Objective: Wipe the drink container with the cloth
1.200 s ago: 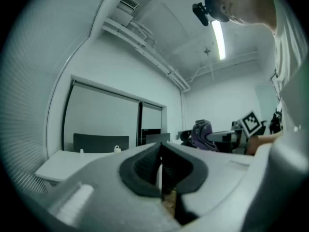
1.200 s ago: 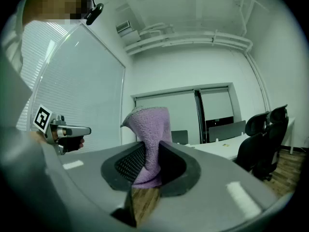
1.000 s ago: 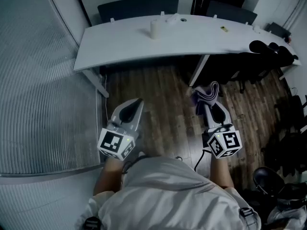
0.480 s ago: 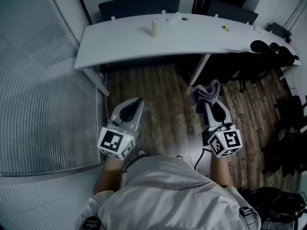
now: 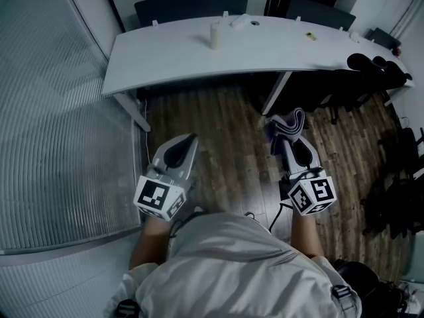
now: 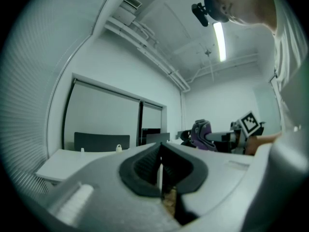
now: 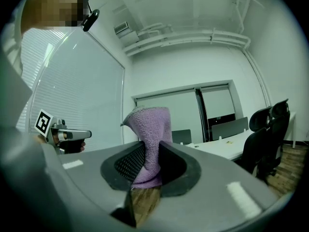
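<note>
Holding cloth (image 5: 286, 126) well short of table edge (image 5: 199, 75)

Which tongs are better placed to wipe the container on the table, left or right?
Right: the right tongs grip the cloth, while the left tongs are shut and empty. Both are far from the container.

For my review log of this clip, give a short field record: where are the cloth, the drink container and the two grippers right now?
setting: person stands on a wood floor, back from a white table
drink container: pale, standing on the table, nothing touching it
cloth: purple, pinched between the right gripper's jaws
right gripper: shut on the cloth, short of the table
left gripper: jaws together, nothing between them
wiping: not yet begun
</note>
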`<state>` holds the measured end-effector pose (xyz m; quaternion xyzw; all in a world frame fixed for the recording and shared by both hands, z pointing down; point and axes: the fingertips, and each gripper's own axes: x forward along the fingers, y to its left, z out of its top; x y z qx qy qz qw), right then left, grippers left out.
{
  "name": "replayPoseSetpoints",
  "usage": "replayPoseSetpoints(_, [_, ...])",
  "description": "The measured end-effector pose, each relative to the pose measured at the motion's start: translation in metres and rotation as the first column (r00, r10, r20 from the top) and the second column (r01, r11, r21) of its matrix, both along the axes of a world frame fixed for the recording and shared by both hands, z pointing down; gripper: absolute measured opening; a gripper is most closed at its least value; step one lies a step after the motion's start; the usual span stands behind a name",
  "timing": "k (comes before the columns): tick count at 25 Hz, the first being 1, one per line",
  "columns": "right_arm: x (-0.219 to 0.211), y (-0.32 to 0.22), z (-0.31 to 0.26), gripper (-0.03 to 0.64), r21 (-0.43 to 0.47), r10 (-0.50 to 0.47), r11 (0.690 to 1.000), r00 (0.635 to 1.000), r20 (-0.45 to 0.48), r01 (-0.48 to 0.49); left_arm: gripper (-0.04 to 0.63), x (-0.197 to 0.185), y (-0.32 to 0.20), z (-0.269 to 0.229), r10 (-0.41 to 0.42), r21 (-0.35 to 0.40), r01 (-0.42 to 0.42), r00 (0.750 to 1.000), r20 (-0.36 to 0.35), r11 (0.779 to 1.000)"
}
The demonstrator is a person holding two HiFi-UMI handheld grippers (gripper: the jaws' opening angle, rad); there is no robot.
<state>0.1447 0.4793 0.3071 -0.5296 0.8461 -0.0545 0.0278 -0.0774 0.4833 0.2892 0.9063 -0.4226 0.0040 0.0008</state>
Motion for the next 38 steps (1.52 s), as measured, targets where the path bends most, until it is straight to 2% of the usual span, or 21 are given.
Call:
replayPoseSetpoints(9, [-0.069, -0.011, 0.01, 0.087, -0.02, 0.002, 1.0, 1.0, -0.02, -0.003, 0.005, -0.065, -0.009, 0.009, 0.019, -0.002, -0.019, 1.0, -0.023, 1.0])
replayPoseSetpoints(13, [-0.108, -0.016, 0.025, 0.087, -0.054, -0.017, 0.998, 0.999, -0.052, 0.014, 0.004, -0.099, -0.018, 0.019, 0.02, -0.026, -0.021, 0.999, -0.044, 0.999])
replayPoseSetpoints(18, [-0.123, -0.032, 0.03, 0.087, -0.081, -0.03, 0.996, 0.997, -0.07, 0.024, 0.004, -0.116, -0.032, 0.029, 0.016, -0.042, -0.018, 0.998, -0.061, 0.999])
replayPoseSetpoints(21, [-0.122, -0.049, 0.037, 0.087, -0.098, -0.03, 0.995, 0.997, -0.076, 0.023, 0.003, -0.118, -0.045, 0.036, -0.003, -0.054, -0.001, 0.997, -0.073, 0.999])
replayPoseSetpoints(27, [-0.126, -0.11, 0.054, 0.087, -0.108, -0.059, 0.993, 0.996, -0.062, 0.052, 0.003, -0.116, -0.094, 0.042, -0.036, -0.058, 0.034, 0.998, -0.042, 0.998])
replayPoseSetpoints(38, [-0.074, -0.25, 0.048, 0.087, -0.094, -0.08, 0.992, 0.997, 0.007, 0.08, 0.005, -0.061, -0.221, 0.023, -0.047, -0.034, 0.048, 0.999, 0.009, 0.998])
